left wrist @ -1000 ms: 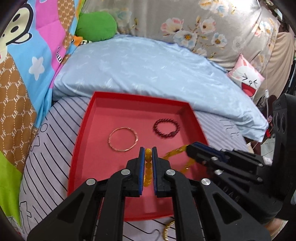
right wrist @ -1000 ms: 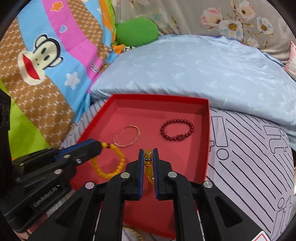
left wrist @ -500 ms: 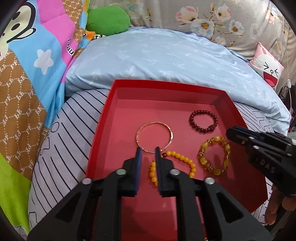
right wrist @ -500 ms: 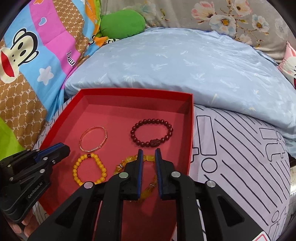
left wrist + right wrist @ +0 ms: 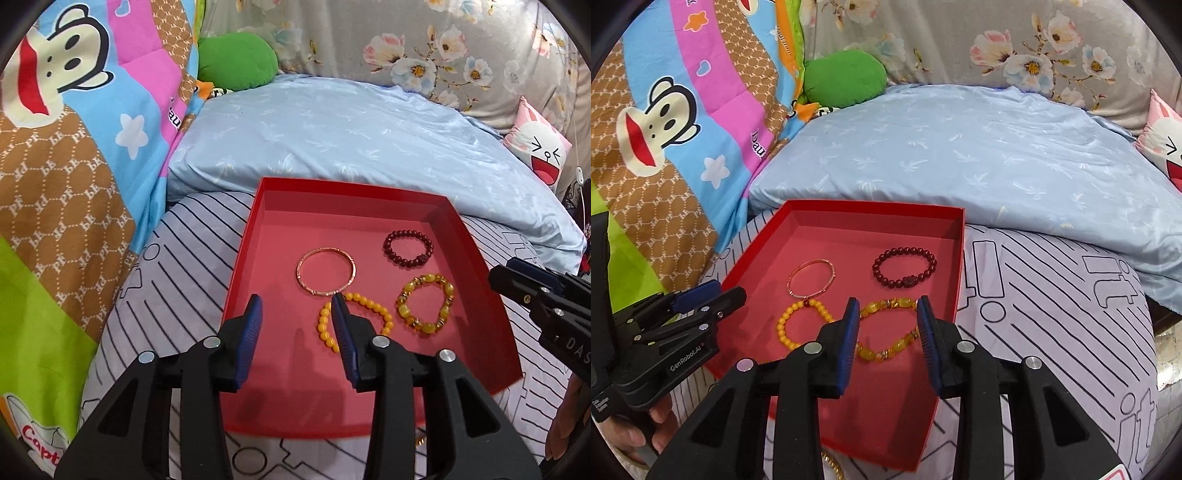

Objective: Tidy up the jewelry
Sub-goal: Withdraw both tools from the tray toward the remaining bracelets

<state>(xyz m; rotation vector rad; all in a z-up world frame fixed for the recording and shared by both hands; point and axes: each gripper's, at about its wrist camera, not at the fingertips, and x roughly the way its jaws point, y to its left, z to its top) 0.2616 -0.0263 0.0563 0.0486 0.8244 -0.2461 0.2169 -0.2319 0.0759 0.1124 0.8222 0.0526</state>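
A red tray (image 5: pixel 236 273) lies on the striped sheet and holds a thin gold bangle (image 5: pixel 325 250), a dark red bead bracelet (image 5: pixel 406 263), a yellow bead bracelet (image 5: pixel 369 302) and an amber bracelet (image 5: pixel 424 326). My left gripper (image 5: pixel 295 299) hovers over the tray's near left part; its jaws are opening with nothing between them. My right gripper (image 5: pixel 887 301) hangs above the amber bracelet (image 5: pixel 875 354). Its jaws are opening too, and the pads stay clear of the beads lying flat below. Each gripper shows at the other view's edge.
A pale blue pillow (image 5: pixel 351 140) lies just behind the tray. A cartoon quilt (image 5: pixel 74 147) rises on the left beside a green plush (image 5: pixel 236 61). A gold chain (image 5: pixel 833 465) lies on the sheet at the tray's near edge. A hand (image 5: pixel 646 424) grips the left tool.
Both grippers were shut on bracelets, the left on the yellow one and the right on the amber one. Both have let go, the bracelets lie in the tray, and the grippers have drawn back with jaws widening.
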